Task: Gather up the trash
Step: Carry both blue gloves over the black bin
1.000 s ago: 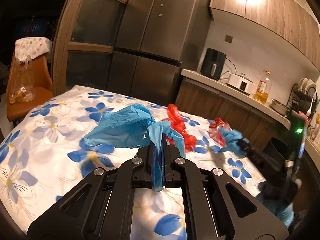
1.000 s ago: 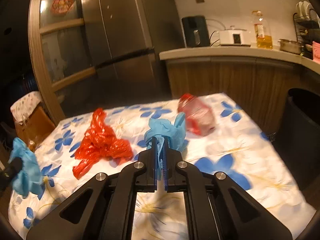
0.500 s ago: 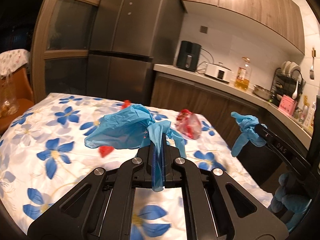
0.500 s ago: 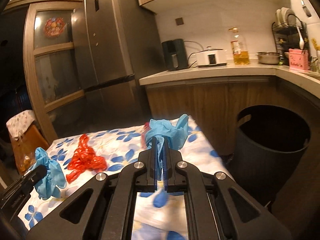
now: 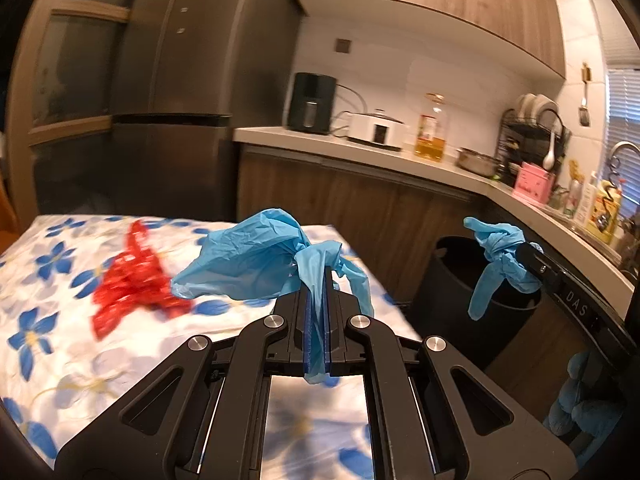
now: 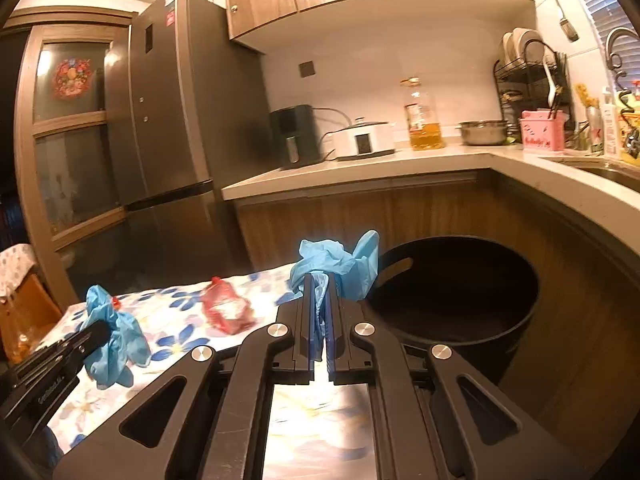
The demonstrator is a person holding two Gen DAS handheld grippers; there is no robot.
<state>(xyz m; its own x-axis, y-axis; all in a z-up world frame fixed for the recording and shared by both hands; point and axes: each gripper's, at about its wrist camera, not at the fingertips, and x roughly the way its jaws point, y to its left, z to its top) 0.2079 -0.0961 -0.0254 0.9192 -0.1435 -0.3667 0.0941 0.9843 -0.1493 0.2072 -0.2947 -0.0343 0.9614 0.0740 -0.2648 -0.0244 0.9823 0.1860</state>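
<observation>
- Above the right-hand edge of a flower-printed surface [image 5: 48, 368], the left gripper [image 5: 317, 280] has its jaws closed on a crumpled blue glove [image 5: 256, 260].
- The glove's bulk billows to the left of the jaws, its long axis lying roughly level; a thin strip hangs down between the jaws and a loose finger droops on their right.
- In the left wrist view, the right gripper [image 5: 524, 254] reaches in from the right, jaws clamped on a second blue glove [image 5: 496, 256] held above a black bin [image 5: 452, 280].
- That glove's long axis runs near upright: one finger points up and left, another dangles straight down toward the bin's rim.
- In the right wrist view, the same glove bunches above the jaws, a lobe sticking up at right, in front of the bin's open mouth.
- The bin stands on the floor beside the surface's right edge, below a wood-fronted kitchen counter [image 6: 360, 168].
- A red plastic bag [image 5: 132, 288] lies on the surface's left half, its long axis running front to back, somewhat blurred.
- A smaller red-and-clear wrapper [image 6: 226, 312] lies near the surface's far edge.
</observation>
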